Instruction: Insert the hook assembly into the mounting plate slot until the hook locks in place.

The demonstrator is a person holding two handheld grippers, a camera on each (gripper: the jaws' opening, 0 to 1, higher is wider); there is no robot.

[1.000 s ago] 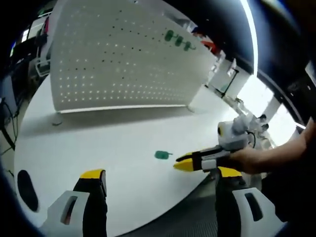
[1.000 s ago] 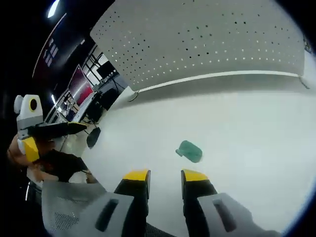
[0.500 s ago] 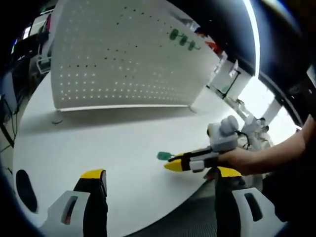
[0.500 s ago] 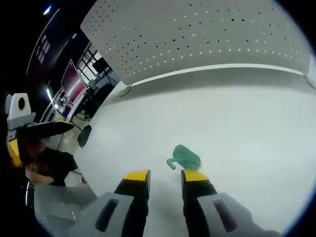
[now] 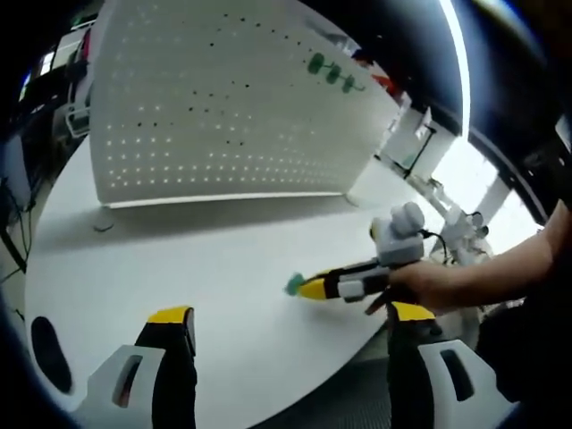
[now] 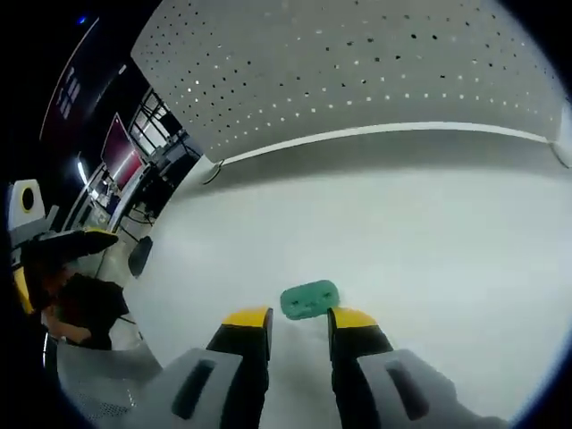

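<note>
Green hook assembly (image 6: 309,299) lies flat on the white surface (image 6: 429,232) just ahead of the right tongs (image 6: 298,321), whose yellow-tipped jaws stand narrowly apart and hold nothing, while the left tongs (image 5: 286,315) hang wide and bare before the upright perforated mounting plate (image 5: 214,98).

The hook (image 6: 309,299) is looking like smooth green plastic; the table (image 6: 429,232) is showing matt white; the pegboard (image 5: 214,98) is gleaming faintly.
</note>
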